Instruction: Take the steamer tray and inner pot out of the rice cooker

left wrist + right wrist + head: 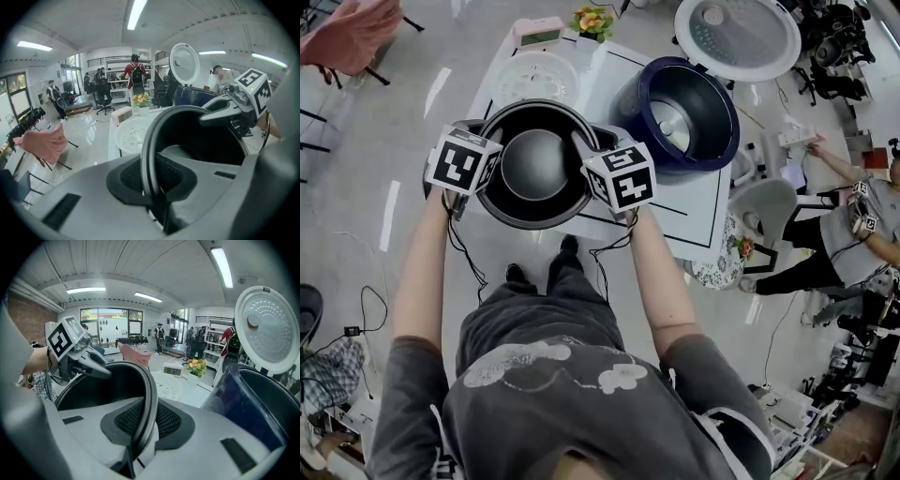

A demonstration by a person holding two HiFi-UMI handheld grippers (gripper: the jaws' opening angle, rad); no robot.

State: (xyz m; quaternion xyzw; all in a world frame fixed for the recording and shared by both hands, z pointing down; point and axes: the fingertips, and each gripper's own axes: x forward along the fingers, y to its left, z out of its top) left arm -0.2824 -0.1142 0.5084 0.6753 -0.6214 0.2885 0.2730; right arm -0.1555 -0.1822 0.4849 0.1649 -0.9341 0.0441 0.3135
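A: Where is this?

B: A bright workroom with a glossy pale floor, chairs and people far back. In front stands a white desk [705, 208] marked with black lines.

A: And the claws?

B: The left claw [150, 174] is pressed onto the thin rim of the dark round metal inner pot [197, 140], one pad inside the wall and one outside. The right claw [139, 423] pinches the opposite rim the same way. From the head view, the marker cubes cover most of both claws' fingertips.

A: Where is the inner pot?

B: Out of the cooker, held between the two claws over the near left part of the desk. Its underside is hidden, so I cannot tell whether it touches the desk. Inside, only its dark rounded bottom shows.

A: Around it?

B: Just behind lies the white perforated plastic steamer tray [534, 77], flat on the desk. To the right stands the navy-blue round rice cooker [623, 98], its white lid [738, 36] swung up; its cavity shows a metal plate at the bottom. In the right gripper view the frame edge cuts the cooker off.

A: Anything else?

B: A small pink digital clock [538, 34] and a bunch of yellow flowers [592, 21] at the far edge.
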